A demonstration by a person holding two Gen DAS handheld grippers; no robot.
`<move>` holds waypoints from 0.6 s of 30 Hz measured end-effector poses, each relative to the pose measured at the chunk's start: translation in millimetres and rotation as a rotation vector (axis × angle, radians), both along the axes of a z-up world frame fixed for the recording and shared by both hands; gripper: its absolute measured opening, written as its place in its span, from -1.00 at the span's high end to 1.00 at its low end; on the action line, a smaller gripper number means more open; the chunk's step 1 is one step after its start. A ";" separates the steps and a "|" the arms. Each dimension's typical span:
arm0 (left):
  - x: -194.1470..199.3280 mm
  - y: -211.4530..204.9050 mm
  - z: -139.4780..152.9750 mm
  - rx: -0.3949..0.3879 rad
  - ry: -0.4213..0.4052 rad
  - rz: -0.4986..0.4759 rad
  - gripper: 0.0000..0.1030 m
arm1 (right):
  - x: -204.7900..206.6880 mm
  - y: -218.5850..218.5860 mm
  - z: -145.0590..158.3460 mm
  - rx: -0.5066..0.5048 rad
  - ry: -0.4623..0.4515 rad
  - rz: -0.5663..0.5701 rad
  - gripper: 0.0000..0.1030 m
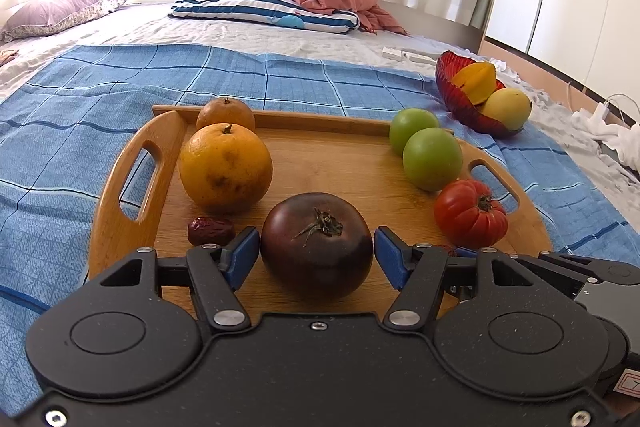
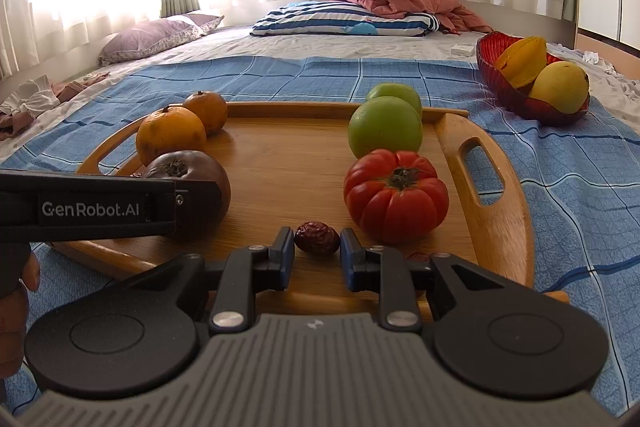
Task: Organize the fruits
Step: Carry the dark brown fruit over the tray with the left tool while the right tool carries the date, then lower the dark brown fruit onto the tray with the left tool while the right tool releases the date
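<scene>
Fruits: left hand-held gripper [image 1: 317,253] clamps dark tomato [image 1: 317,245]; right hand-held gripper [image 2: 317,241] clamps date [image 2: 317,237].

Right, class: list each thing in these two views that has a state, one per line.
left hand-held gripper: closed on the dark tomato
right hand-held gripper: shut on the dried date
wooden tray: flat on the blue cloth, holding fruit
red bowl: tilted, fruit inside
red tomato: upright on tray, untouched

White "GenRobot.AI" lettering on the black side of the left gripper [image 2: 317,255], seen from the right wrist
</scene>
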State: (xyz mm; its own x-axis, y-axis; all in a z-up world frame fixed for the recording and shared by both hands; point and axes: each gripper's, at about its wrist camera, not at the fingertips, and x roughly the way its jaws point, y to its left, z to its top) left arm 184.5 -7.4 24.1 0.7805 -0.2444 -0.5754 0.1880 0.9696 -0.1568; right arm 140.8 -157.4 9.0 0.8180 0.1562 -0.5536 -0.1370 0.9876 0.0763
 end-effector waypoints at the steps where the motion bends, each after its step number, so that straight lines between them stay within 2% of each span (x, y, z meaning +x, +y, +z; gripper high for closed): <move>1: 0.1 -0.1 0.2 0.000 0.002 0.001 -0.20 | -0.1 0.0 0.0 0.000 0.000 0.000 0.39; 18: -11.7 3.5 9.0 0.030 -0.022 0.014 -0.53 | -3.4 -0.2 0.3 -0.002 -0.001 -0.003 0.35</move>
